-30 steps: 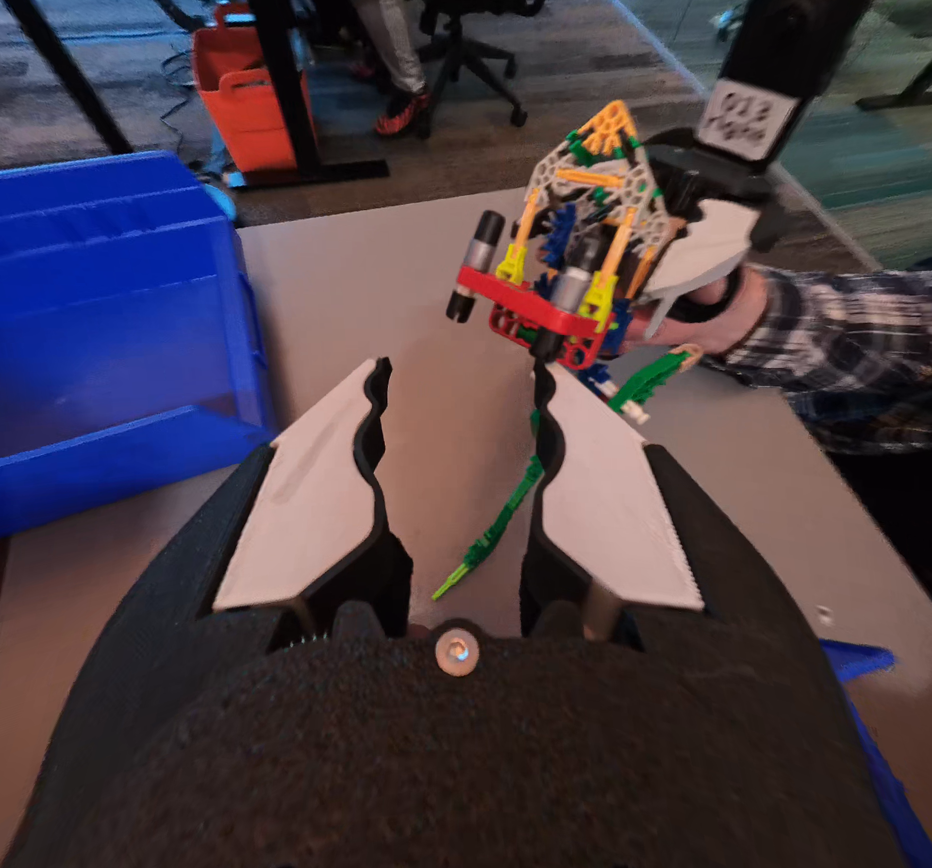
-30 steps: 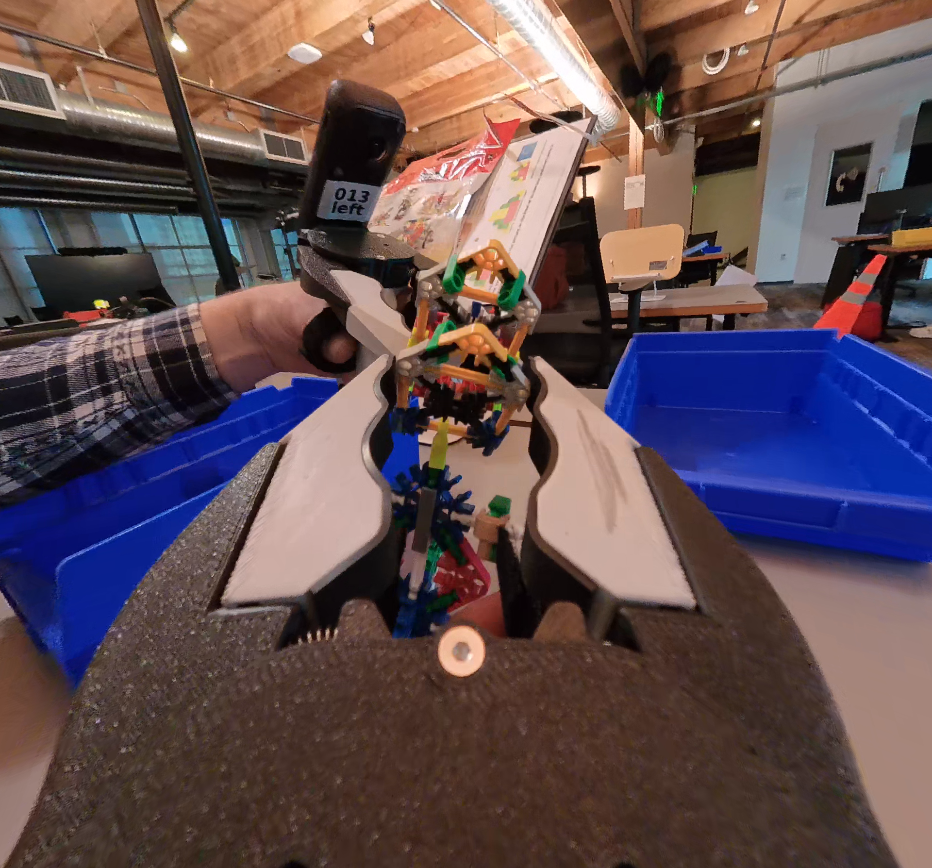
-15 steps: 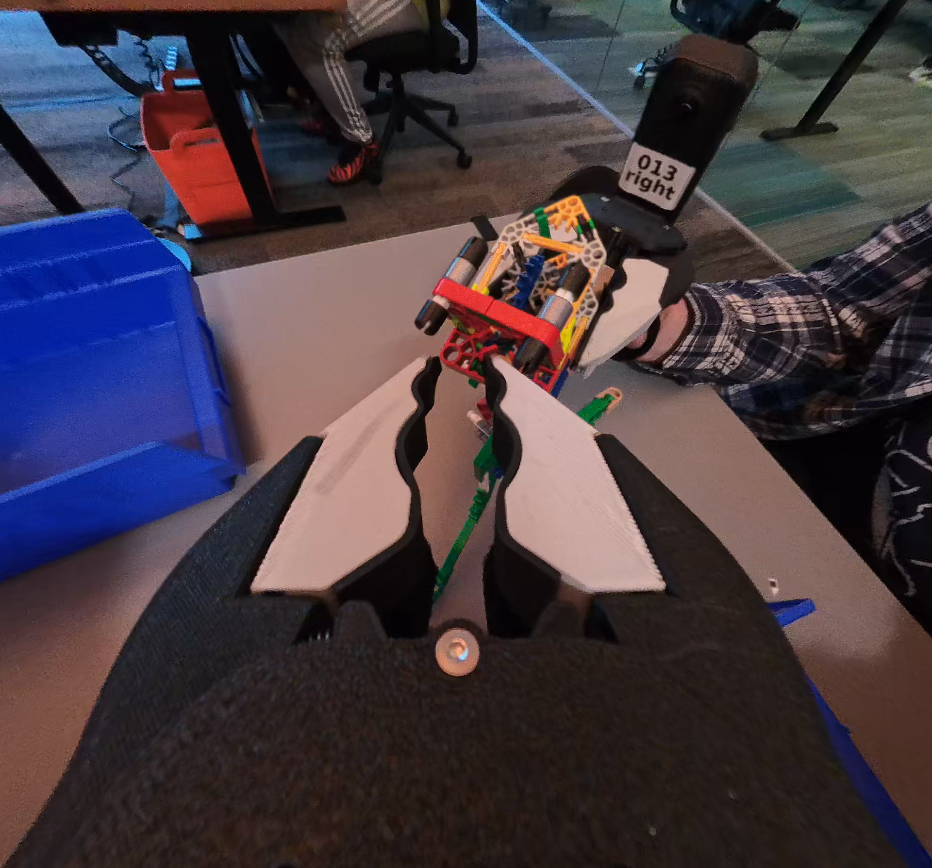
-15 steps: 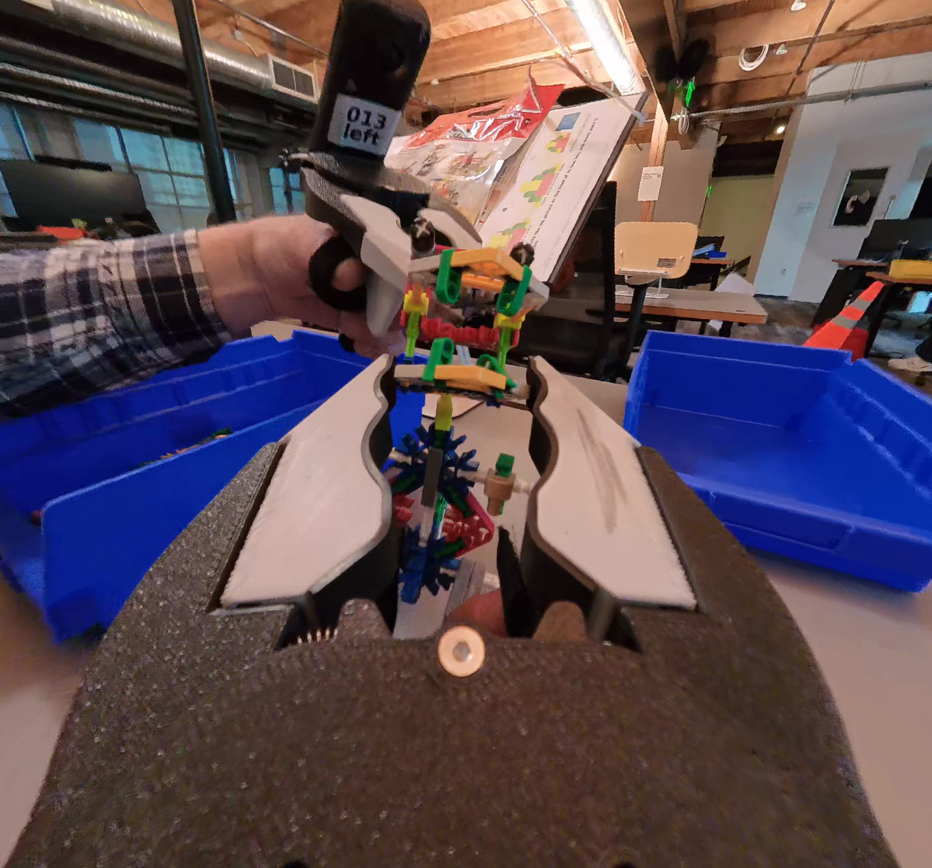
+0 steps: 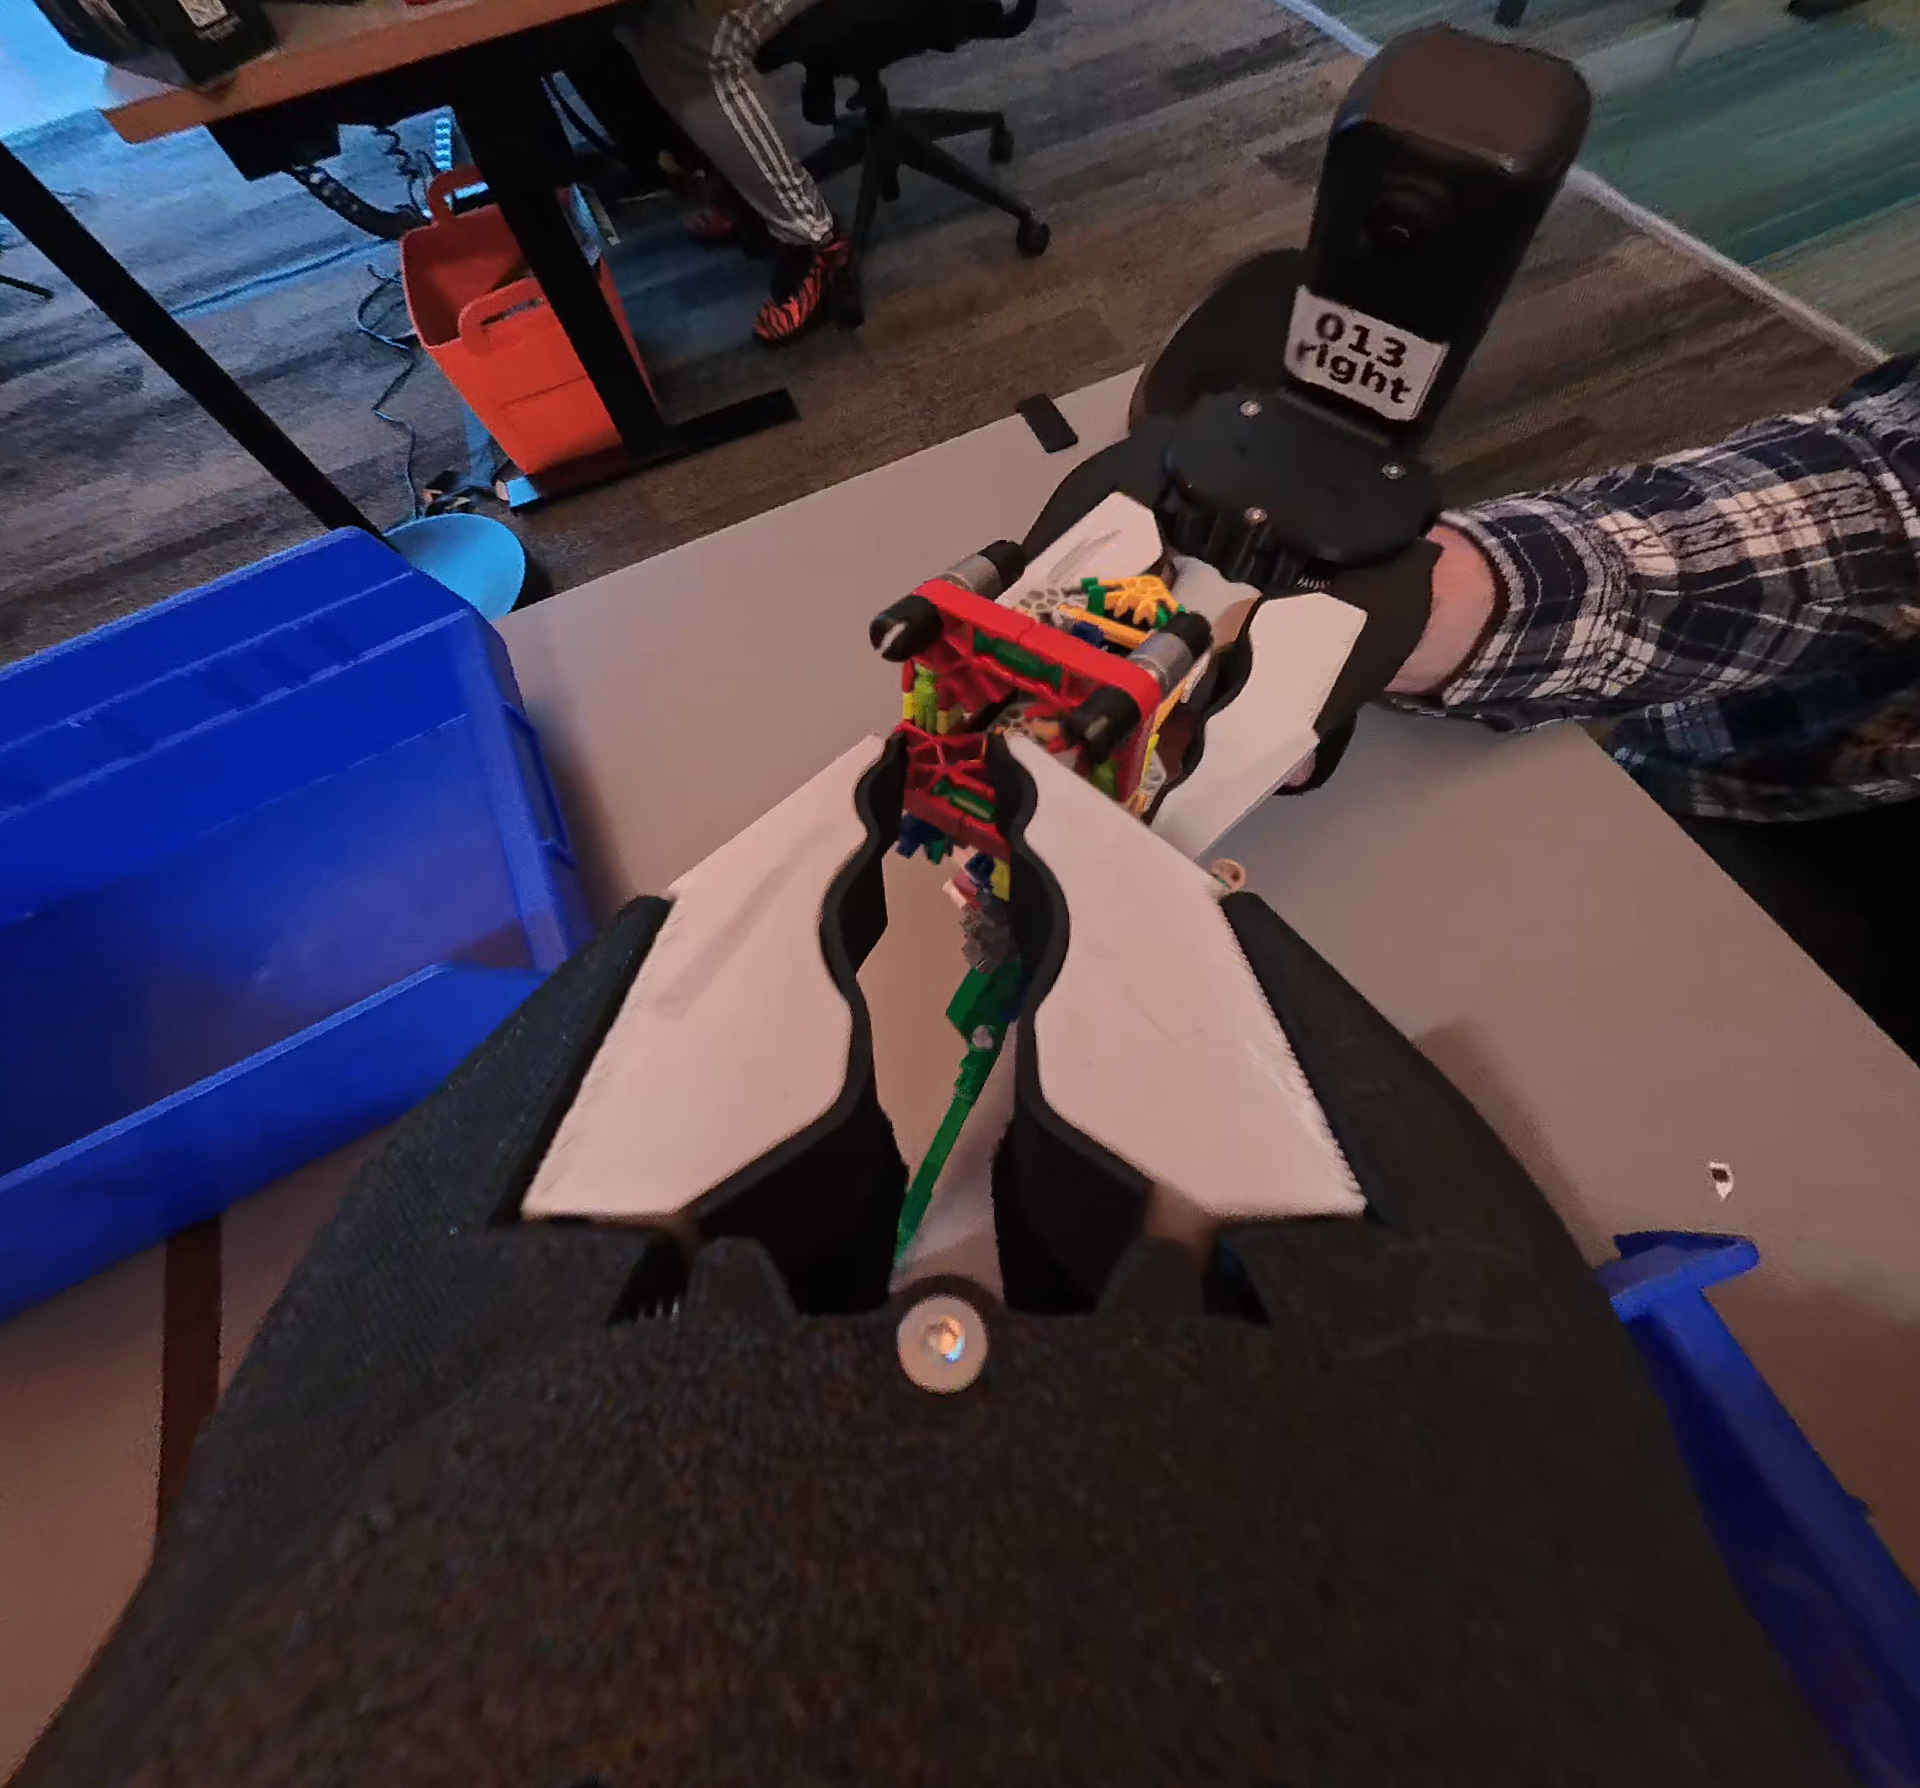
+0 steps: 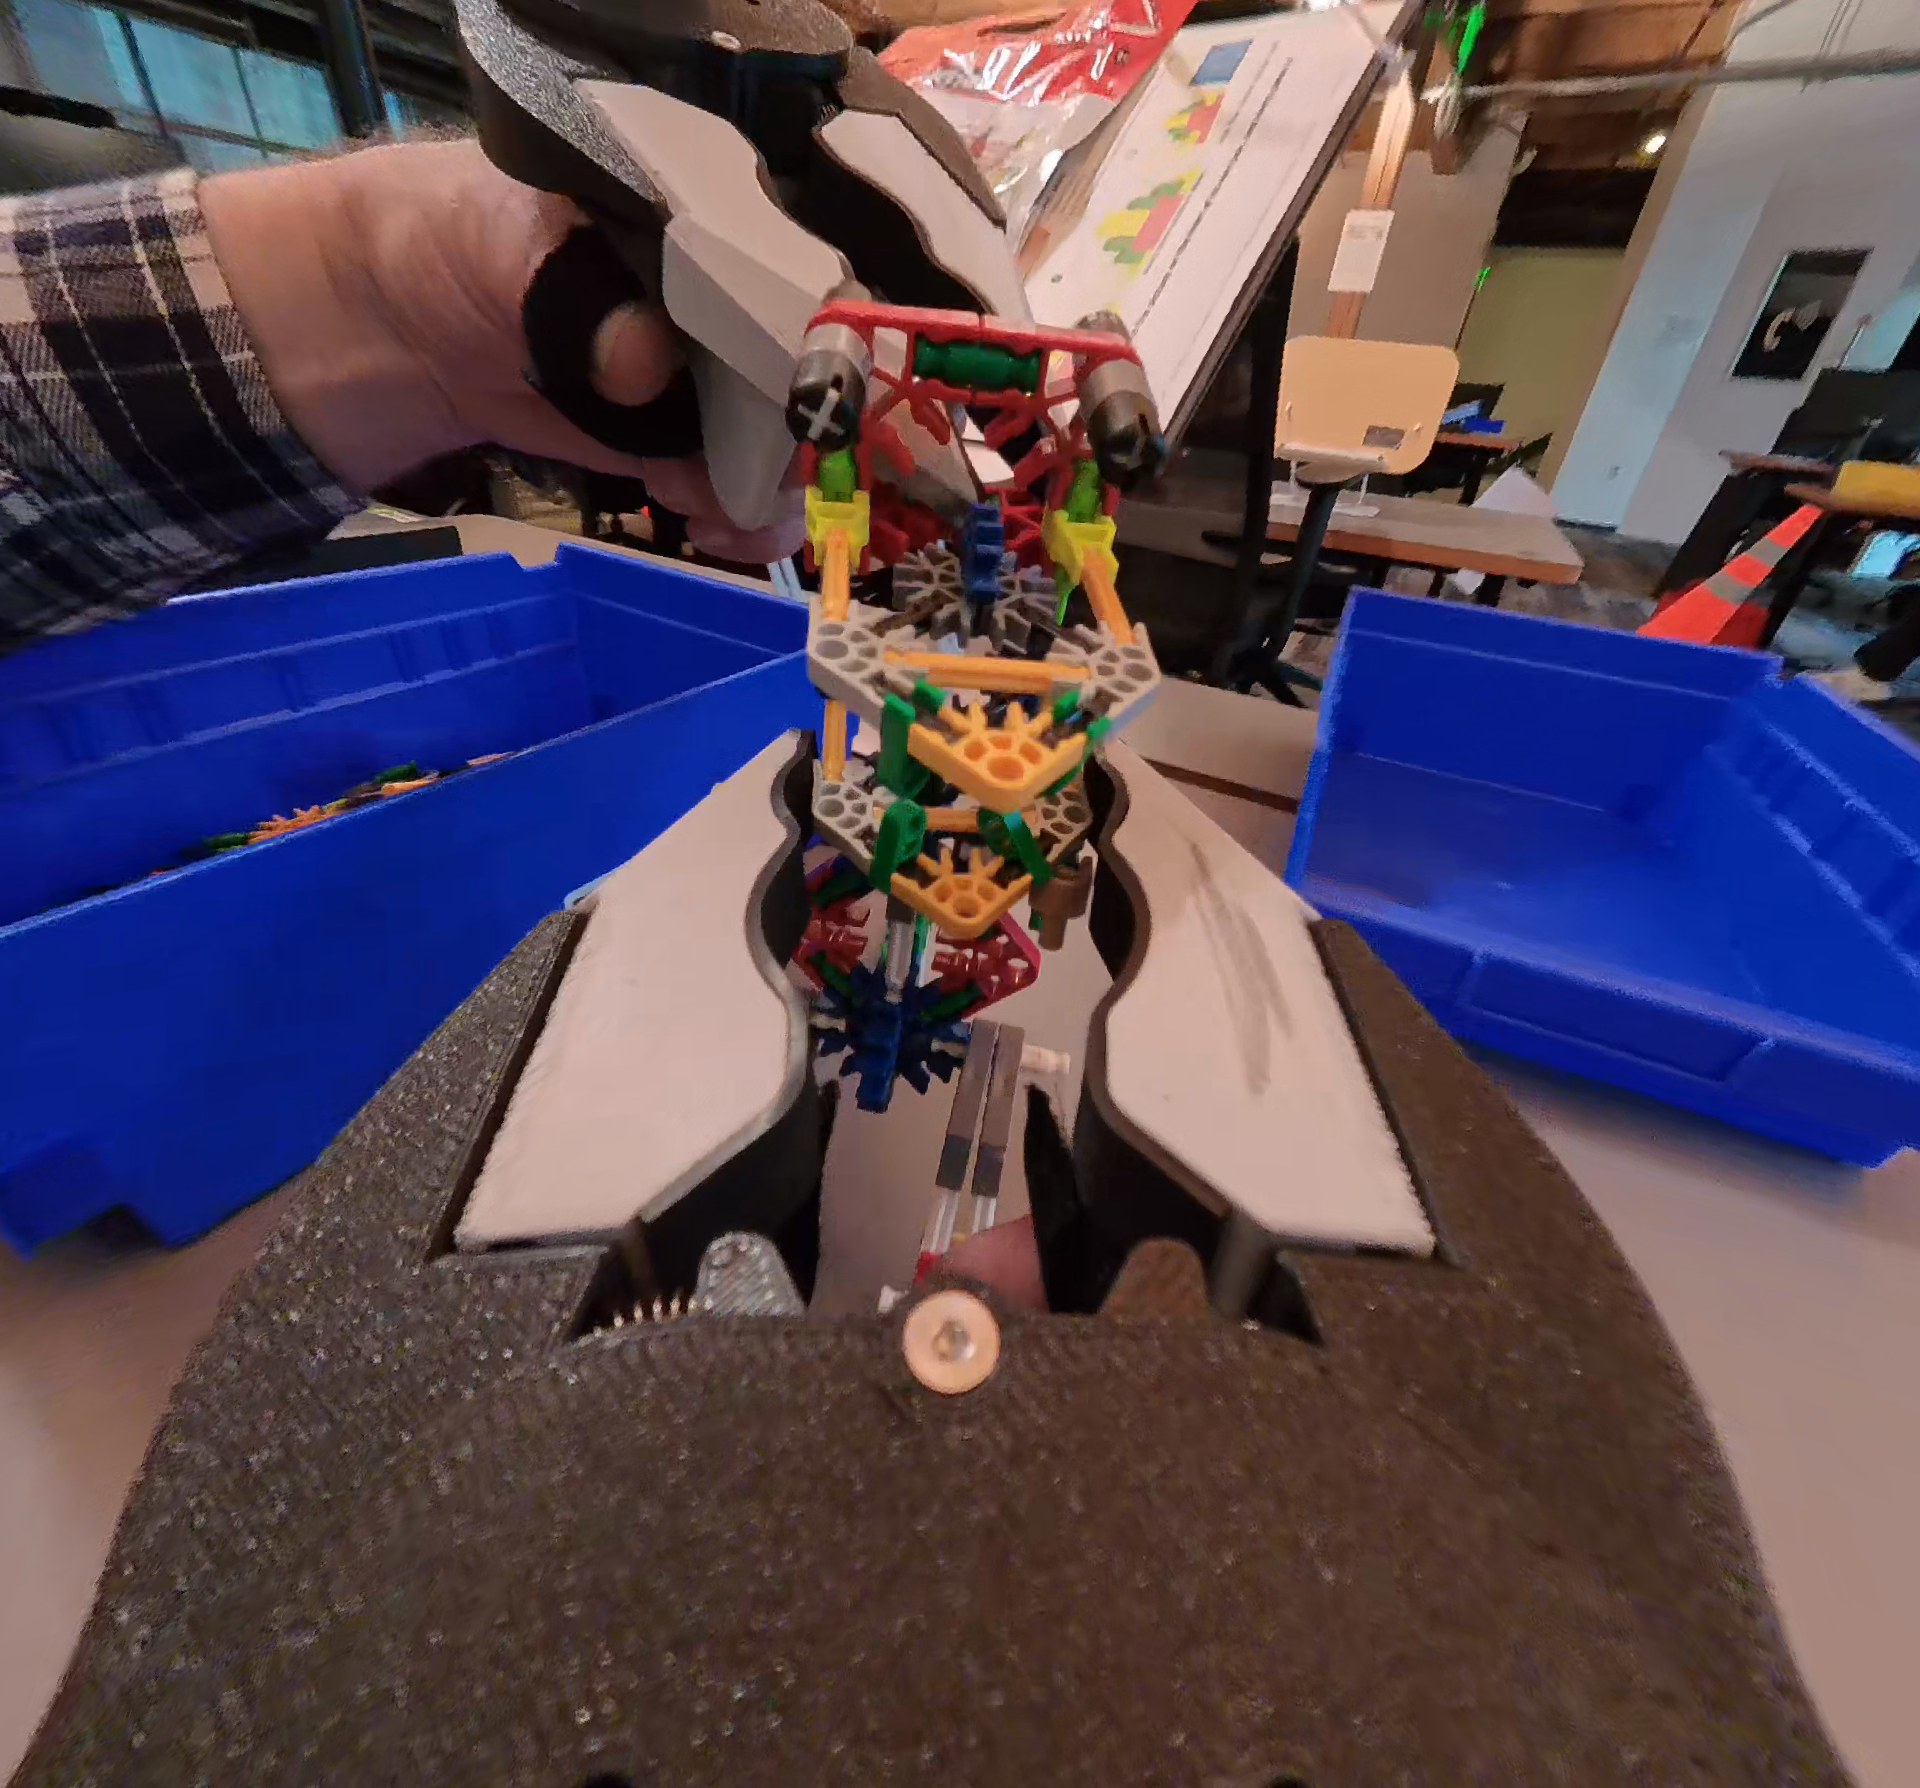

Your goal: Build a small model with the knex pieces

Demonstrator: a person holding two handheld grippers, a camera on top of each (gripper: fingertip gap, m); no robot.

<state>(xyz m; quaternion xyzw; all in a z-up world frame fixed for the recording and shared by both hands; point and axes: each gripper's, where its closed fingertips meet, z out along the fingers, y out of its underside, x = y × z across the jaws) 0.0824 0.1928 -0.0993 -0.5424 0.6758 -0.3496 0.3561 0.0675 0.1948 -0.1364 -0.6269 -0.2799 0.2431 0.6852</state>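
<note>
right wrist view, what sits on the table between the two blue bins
In the right wrist view, the toy model built of coloured construction pieces fills the gap between the left blue bin and the right blue bin, gripped by both grippers' fingers.

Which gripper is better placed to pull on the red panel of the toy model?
Left. The left gripper has its tips either side of the red panel, while the right gripper is clamped on the toy model's grey-and-yellow end, probably best kept there to steady it.
</note>
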